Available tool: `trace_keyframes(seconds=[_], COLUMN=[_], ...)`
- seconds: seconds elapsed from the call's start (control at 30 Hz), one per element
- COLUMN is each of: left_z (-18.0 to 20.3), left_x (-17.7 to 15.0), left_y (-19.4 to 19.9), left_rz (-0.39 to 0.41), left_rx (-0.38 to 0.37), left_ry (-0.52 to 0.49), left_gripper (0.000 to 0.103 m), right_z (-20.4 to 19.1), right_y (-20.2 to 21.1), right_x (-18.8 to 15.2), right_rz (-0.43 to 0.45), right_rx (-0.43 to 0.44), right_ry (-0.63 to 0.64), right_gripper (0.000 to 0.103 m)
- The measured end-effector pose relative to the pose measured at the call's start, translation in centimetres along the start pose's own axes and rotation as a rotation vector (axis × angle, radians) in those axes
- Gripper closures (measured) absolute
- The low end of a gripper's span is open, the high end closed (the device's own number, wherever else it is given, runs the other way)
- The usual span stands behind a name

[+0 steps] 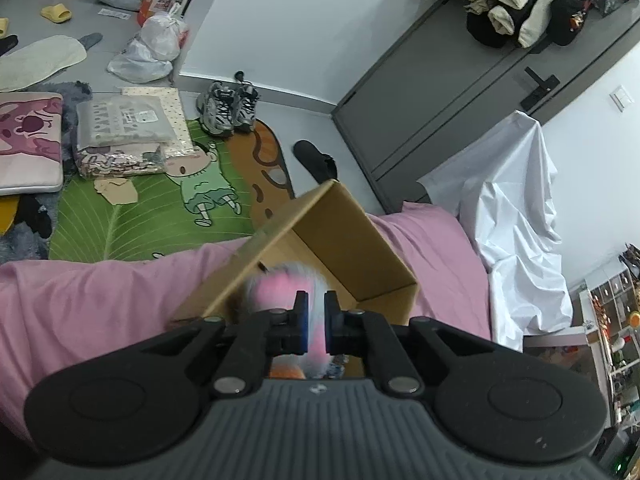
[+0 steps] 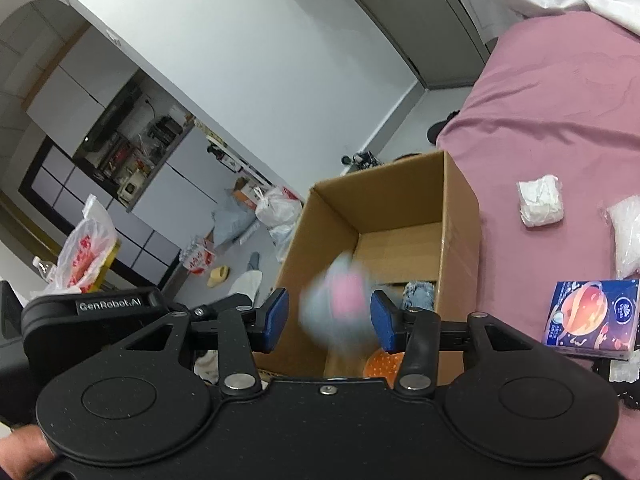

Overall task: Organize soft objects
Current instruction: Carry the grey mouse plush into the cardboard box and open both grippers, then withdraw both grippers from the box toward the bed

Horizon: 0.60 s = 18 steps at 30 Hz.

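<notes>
A fluffy pink and grey plush (image 1: 280,286) hangs over the open cardboard box (image 1: 352,216) on the pink bed (image 1: 80,300), with my left gripper (image 1: 316,320) shut on it. In the right wrist view a blurred pink and grey plush (image 2: 340,308) sits between the blue pads of my right gripper (image 2: 330,318), above the box (image 2: 460,208). The left pad (image 2: 278,316) stands apart from it with a visible gap, so the jaws are open. Inside the box lie an orange item (image 2: 380,364) and a blue-grey fuzzy piece (image 2: 418,294). Whether both views show the same plush I cannot tell.
On the bed to the right of the box lie a white packet (image 2: 540,204), a clear plastic bag (image 2: 624,236) and a blue tissue pack (image 2: 584,316). A white sheet (image 1: 520,220) is heaped at the bed's far end. Sneakers (image 1: 228,108) and bags clutter the floor.
</notes>
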<state>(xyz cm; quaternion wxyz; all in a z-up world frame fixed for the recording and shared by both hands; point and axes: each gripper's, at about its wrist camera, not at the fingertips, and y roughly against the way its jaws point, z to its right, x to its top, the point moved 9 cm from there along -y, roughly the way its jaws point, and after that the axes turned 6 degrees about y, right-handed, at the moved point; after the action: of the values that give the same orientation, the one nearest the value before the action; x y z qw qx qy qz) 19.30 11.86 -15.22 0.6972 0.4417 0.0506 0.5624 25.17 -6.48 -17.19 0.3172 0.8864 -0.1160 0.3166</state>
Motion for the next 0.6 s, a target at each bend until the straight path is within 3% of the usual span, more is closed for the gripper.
trace_keyframes(seconds=[0.27, 0.37, 0.43, 0.6], left_z=[-0.9, -0.7, -0.5, 0.2], left_x=[0.8, 0.6, 0.4, 0.1], left_y=[0.7, 1.0, 1.2, 2.1], left_rz=[0.01, 0.012, 0.026, 0.075], left_rx=[0.052, 0.076, 0.105, 0.154], left_ry=[-0.012, -0.037, -0.058, -0.123], left_gripper=[0.089, 0.074, 0.054, 0.03], right_z=[0.3, 0.3, 0.4, 0.4], right_y=[0.3, 0.7, 1.0, 1.4], right_x=[-0.1, 0.1, 0.2, 0.1], right_rz=[-0.013, -0.003, 0.0, -0.013], right_rx=[-0.034, -0.047, -0.052, -0.051], right_ry=[0.0, -0.001, -0.004, -0.005], right_gripper=[0.042, 0.034, 0.03, 0.024])
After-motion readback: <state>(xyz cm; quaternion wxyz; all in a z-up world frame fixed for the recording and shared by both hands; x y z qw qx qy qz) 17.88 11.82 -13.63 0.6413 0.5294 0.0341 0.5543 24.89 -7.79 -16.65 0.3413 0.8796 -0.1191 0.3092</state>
